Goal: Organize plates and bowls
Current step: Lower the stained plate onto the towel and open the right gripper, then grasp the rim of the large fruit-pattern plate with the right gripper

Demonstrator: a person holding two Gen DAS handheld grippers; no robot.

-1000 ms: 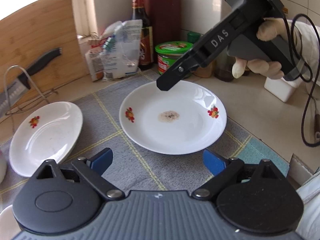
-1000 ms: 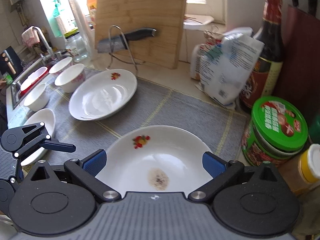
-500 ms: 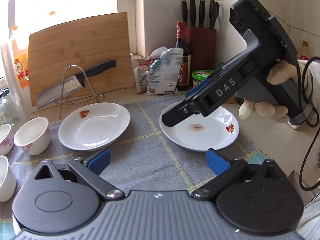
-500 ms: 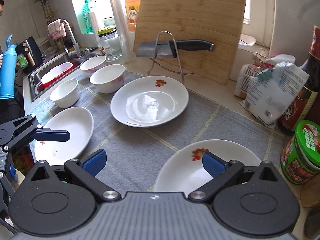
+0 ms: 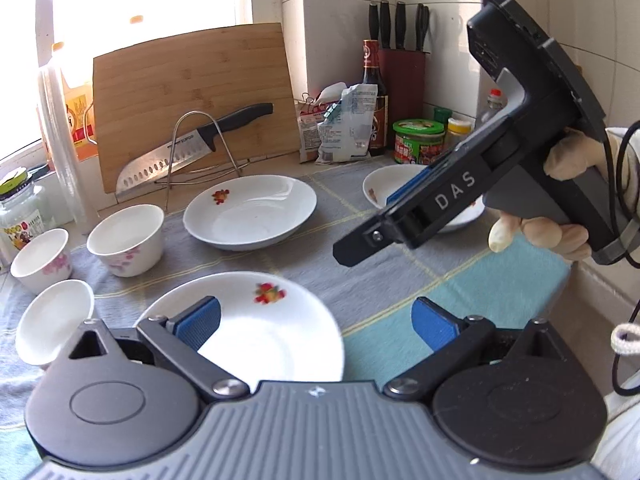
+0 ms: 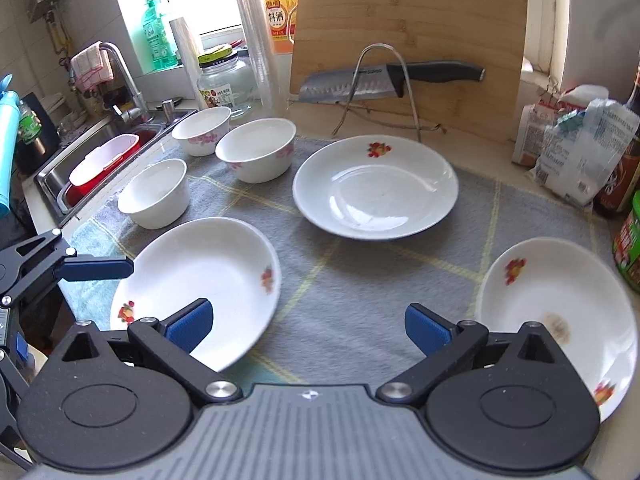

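Three white plates with red flower prints lie on a grey mat: a near-left plate, a middle plate, and a right plate with a brown stain. Three white bowls stand at the left. My left gripper is open and empty above the near-left plate. My right gripper is open and empty above the mat between the near-left and stained plates; it also shows in the left wrist view.
A wooden cutting board leans at the back with a knife on a wire stand. Bags, a bottle, a green-lidded jar and a knife block are at the right. A sink lies at the left.
Both grippers have pulled back and up from the stained plate and swung left; the near-left plate and the bowls have come into view. Both stay open and empty.
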